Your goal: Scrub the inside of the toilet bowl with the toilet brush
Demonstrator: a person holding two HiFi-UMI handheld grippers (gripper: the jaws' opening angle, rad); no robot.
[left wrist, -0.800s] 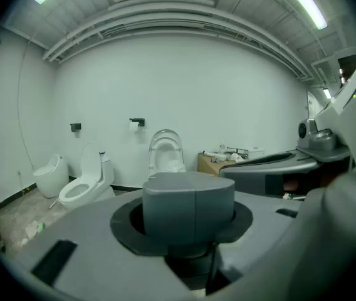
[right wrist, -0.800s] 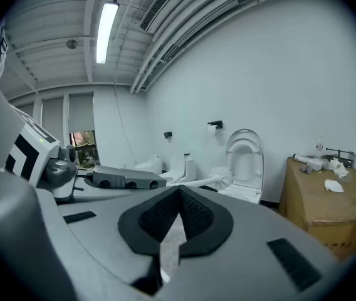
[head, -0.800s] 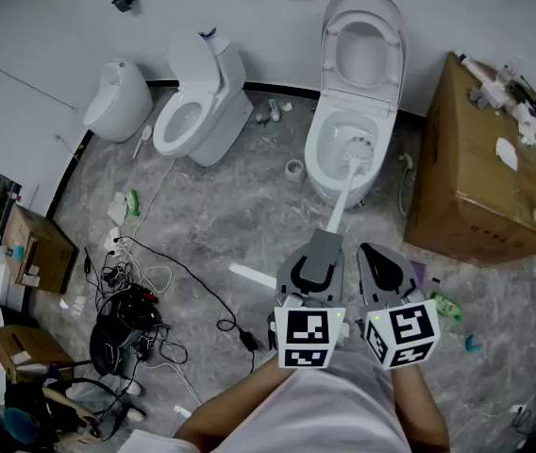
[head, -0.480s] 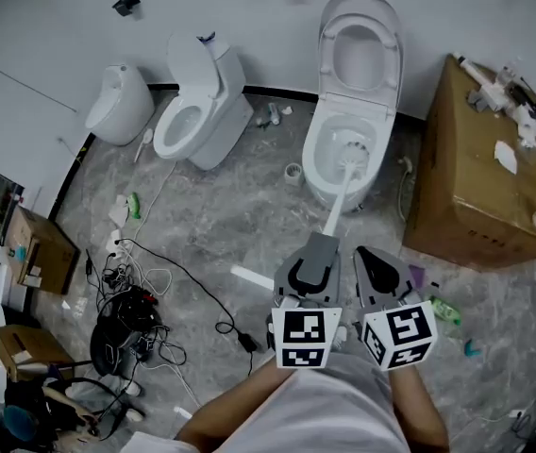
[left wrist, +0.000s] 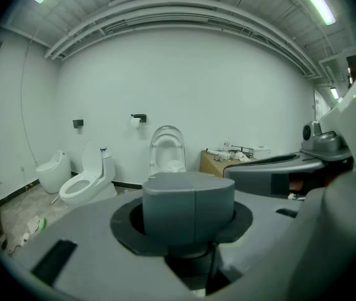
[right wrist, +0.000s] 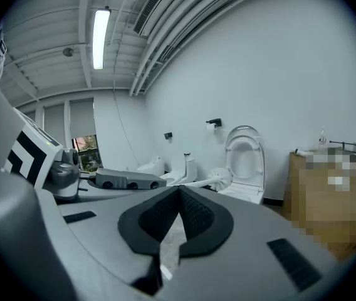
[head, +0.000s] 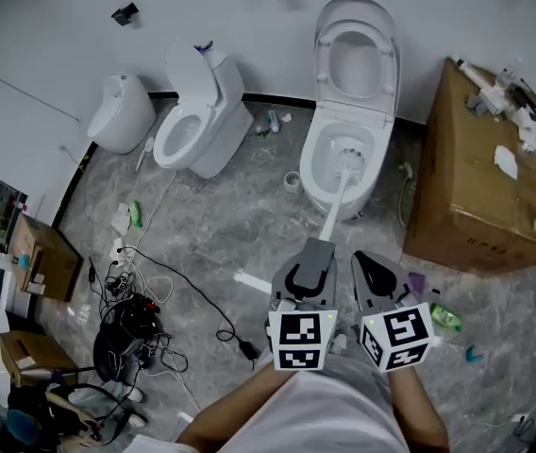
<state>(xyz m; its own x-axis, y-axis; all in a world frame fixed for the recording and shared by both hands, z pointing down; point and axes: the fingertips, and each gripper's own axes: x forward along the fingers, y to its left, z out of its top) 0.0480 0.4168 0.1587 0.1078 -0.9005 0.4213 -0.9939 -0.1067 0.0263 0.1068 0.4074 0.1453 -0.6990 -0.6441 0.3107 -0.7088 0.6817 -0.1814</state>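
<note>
Toilet brush (head: 336,199) slants from my left gripper (head: 312,259), whose jaws pinch its grey handle end so the bristle head reaches down inside the toilet bowl (head: 309,163). My right gripper (head: 377,270) hangs alongside, unneeded, jaws pressed together on nothing.

White long-handled toilet brush (head: 338,194) is lodged head-down in white open-lidded toilet bowl (head: 311,161), handle clamped in left gripper (head: 313,258). Brown cardboard box (head: 466,187) is set right of it, second white toilet (head: 213,111) left.
</note>
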